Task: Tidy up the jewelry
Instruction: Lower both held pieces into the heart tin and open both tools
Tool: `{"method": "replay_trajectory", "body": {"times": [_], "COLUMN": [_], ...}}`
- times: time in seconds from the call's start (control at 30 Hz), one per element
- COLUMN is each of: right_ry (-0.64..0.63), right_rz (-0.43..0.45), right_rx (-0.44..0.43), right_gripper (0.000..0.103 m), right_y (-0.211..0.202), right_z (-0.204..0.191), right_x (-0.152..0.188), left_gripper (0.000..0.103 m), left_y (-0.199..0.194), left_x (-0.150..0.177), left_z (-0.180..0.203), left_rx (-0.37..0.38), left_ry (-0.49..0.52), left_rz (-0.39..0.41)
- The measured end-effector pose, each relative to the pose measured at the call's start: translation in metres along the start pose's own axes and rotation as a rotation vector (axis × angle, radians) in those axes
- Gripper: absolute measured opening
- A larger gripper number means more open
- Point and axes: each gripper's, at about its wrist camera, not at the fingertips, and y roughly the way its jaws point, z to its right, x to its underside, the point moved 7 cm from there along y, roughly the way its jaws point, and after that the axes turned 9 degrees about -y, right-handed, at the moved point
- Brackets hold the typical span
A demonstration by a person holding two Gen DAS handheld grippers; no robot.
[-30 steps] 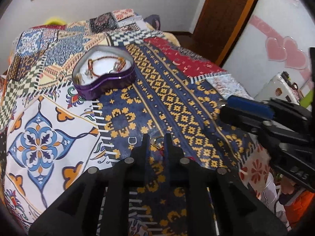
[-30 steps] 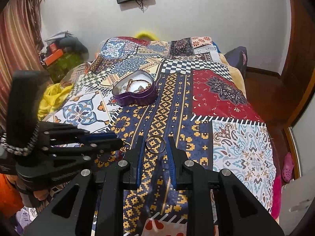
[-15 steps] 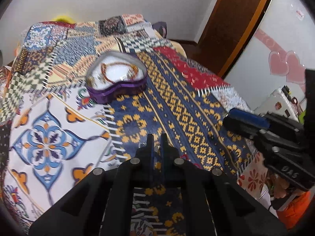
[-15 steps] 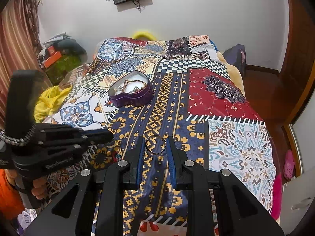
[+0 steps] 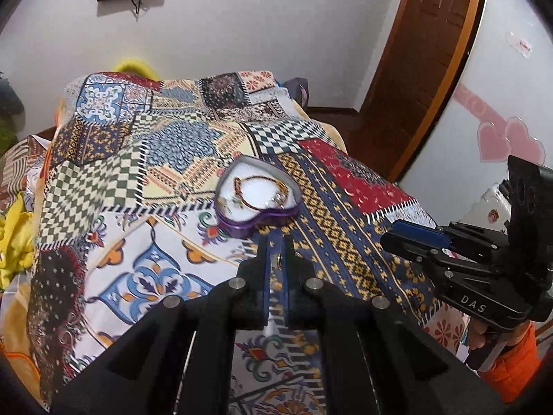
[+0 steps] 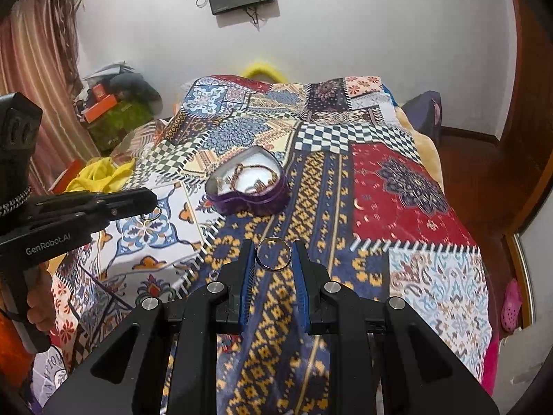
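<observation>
On the patchwork quilt [image 6: 397, 186] the purple heart tin [image 6: 249, 186] of bracelets lies past both grippers with nothing between, while the right gripper [image 6: 274, 254] pinches a ring [image 6: 273, 254] face-on and the left gripper [image 5: 275, 242] clamps a small ring [image 6: 152, 214], mostly hidden between its fingers.

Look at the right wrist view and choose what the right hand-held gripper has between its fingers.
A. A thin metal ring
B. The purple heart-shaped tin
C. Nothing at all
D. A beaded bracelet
A: the right hand-held gripper clamps a thin metal ring upright between its blue pads, while the purple heart-shaped tin sits farther back on the patchwork bedspread.
</observation>
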Motion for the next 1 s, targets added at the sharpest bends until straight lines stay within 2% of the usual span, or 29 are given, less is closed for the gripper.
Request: {"method": "replay_trajectory", "body": {"times": [0.5,0.8,1.0], "right_ry": [-0.053,-0.059,-0.058], "right_rz": [0.031,0.024,-0.008], "right_rx": [-0.004,-0.01,-0.044], "right_gripper": [0.02,0.02,0.02], "right_y": [0.035,0.058,0.08], "right_z": [-0.004,0.002,0.003], "right_x": [-0.046,-0.062,-0.065], "left_gripper": [0.004,0.004,0.004], "left_y": [0.021,0.047,0.065], "left_x": [-0.035,-0.05,-0.06], "left_z": [-0.008,-0.015,-0.022], "left_rx": [-0.018,-0.017,-0.018], "left_ry": [0.034,0.038,0.031], "left_rz": [0.044,0.03,0.018]}}
